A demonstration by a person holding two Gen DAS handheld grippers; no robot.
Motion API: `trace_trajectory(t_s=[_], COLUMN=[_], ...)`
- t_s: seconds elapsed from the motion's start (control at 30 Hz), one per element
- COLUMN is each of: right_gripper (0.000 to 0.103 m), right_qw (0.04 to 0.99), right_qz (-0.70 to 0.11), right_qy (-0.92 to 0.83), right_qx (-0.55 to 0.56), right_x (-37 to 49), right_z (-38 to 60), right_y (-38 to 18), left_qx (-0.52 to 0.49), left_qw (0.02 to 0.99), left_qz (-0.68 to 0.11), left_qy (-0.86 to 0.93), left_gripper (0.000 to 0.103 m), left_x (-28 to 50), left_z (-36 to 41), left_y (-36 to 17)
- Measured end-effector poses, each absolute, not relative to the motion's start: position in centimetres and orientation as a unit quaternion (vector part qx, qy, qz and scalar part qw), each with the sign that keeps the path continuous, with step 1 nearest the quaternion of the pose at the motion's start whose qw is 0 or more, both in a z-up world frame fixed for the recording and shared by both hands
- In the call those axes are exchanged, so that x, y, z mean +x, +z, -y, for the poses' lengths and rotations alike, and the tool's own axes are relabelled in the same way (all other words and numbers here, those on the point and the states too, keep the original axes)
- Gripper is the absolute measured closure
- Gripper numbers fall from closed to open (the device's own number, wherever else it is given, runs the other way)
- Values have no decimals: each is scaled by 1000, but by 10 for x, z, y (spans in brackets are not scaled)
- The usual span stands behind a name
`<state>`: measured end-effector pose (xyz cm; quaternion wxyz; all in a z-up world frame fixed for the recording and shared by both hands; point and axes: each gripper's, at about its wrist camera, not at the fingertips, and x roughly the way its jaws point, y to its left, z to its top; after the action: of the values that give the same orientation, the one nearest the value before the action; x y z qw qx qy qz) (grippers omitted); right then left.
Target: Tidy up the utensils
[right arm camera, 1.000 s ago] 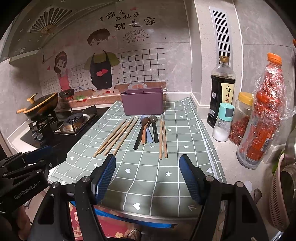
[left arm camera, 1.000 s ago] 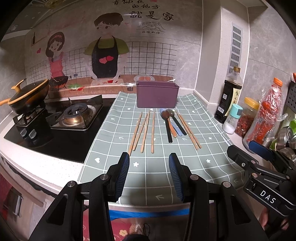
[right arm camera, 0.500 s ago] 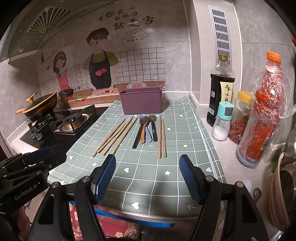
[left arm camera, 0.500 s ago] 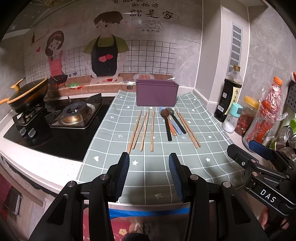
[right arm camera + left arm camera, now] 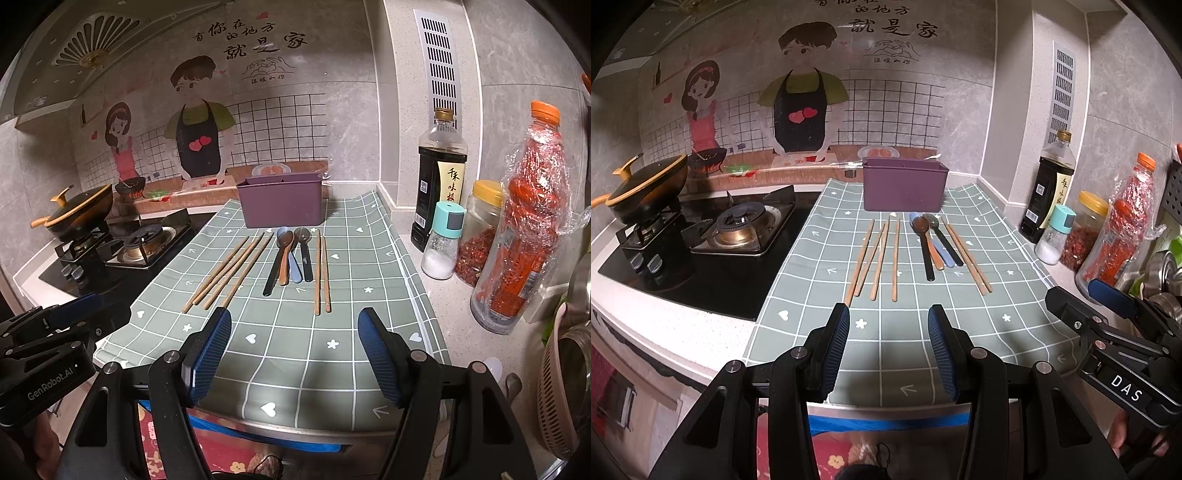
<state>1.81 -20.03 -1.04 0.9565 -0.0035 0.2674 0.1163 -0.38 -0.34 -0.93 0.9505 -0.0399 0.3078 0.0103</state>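
Observation:
A purple utensil box [image 5: 905, 190] [image 5: 280, 205] stands at the back of the green checked mat [image 5: 886, 332] [image 5: 295, 332]. In front of it lie several wooden chopsticks [image 5: 875, 256] [image 5: 229, 271] on the left, several spoons [image 5: 932, 243] [image 5: 291, 254] in the middle, and a chopstick pair [image 5: 967, 254] [image 5: 322, 273] on the right. My left gripper [image 5: 886, 321] is open and empty over the mat's near edge. My right gripper [image 5: 295, 325] is open wider, also empty, near the front edge.
A gas stove [image 5: 738, 229] with a black pan [image 5: 646, 188] is on the left. A soy sauce bottle [image 5: 439, 177], salt shaker [image 5: 443, 247], chili jar [image 5: 480, 236] and red bottle [image 5: 524, 221] line the right wall. A colander [image 5: 561, 387] sits at the near right.
Both grippers have drifted slightly, with the scene shifting a little in view. Jaws remain open and nothing on the mat has moved.

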Motion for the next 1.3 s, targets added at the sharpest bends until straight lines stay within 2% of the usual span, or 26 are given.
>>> trace_trajectory(t_s=[0.87, 1.3], right_gripper=[34, 34], right_qw=[957, 954], right_qz=[-266, -274], right_qy=[115, 107], right_qx=[-7, -60], right_x=[20, 63], right_z=[203, 193], right_y=[-8, -9], left_qx=[-52, -29], left_qw=[950, 942], left_qz=[-309, -333], left_qy=[0, -14], left_gripper=[58, 58], left_x=[-1, 46], left_z=[0, -11], left_y=[-7, -20])
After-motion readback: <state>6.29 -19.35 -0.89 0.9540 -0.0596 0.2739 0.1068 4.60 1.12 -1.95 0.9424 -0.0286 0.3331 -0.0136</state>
